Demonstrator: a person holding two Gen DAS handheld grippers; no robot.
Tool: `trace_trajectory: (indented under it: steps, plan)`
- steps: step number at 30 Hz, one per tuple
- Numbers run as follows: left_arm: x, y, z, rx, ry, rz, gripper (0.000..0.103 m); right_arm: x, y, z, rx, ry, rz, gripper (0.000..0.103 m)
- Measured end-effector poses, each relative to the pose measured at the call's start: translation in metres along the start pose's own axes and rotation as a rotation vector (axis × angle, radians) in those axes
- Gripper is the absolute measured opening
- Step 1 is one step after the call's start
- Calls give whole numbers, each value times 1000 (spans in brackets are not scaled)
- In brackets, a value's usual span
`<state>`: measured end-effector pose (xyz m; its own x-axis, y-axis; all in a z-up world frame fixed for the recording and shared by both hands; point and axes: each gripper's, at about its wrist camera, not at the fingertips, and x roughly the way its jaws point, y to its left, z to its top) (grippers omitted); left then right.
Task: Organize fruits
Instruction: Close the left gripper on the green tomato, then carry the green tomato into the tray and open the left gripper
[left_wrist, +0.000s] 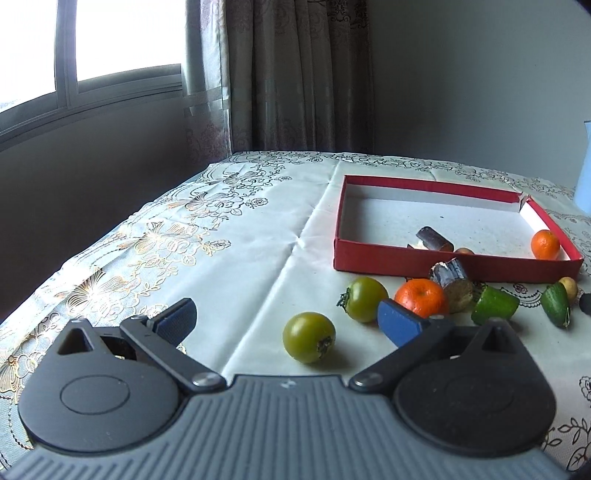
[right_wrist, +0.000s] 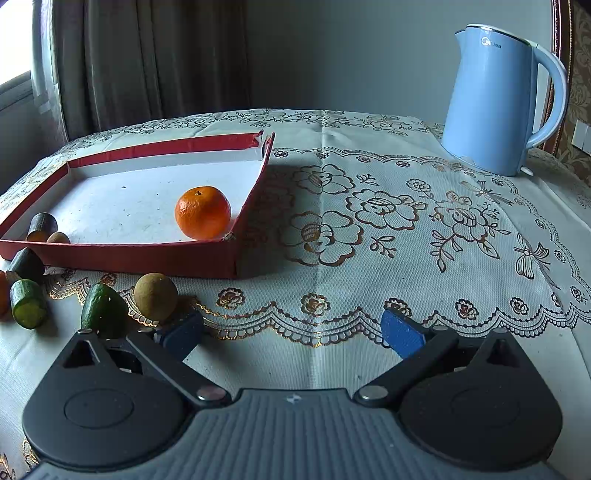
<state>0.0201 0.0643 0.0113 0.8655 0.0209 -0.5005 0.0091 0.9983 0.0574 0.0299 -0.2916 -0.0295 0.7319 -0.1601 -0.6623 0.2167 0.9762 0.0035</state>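
Note:
A red tray (left_wrist: 406, 258) (right_wrist: 147, 254) holds an orange (left_wrist: 545, 243) (right_wrist: 202, 212), a dark sugarcane piece (left_wrist: 434, 238) (right_wrist: 41, 226) and a small brown fruit (right_wrist: 58, 238). In front of it on the cloth lie two green tomatoes (left_wrist: 308, 336) (left_wrist: 366, 299), another orange (left_wrist: 420, 297), a sugarcane piece (left_wrist: 453, 284), cucumber pieces (left_wrist: 495, 305) (right_wrist: 104, 311) (right_wrist: 27, 308) and a brown round fruit (right_wrist: 156, 296). My left gripper (left_wrist: 288, 321) is open and empty, just above the near tomato. My right gripper (right_wrist: 291, 332) is open and empty over bare cloth.
A light blue kettle (right_wrist: 495, 99) stands at the back right. The table has a floral cloth (right_wrist: 388, 221); its left edge (left_wrist: 74, 266) falls off toward the window wall and curtain (left_wrist: 295, 74).

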Motion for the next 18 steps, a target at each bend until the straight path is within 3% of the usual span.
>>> trace_trajectory:
  steps: [5,7,10,15,18]
  plan:
    - [19,1,-1,1,27,23,102,0,0,0,1,-1,1,103]
    - [24,2,-4,-4,49,22,86,0,0,0,2,-1,1,103]
    - [31,5,-10,-22,92,-2,71,0,0,0,1,-1,1,103]
    - [31,5,-11,-23,93,-44,57,0,0,0,0,-1,0,103]
    - [29,1,-12,-10,88,-79,36,0,0,0,1,-1,1,103]
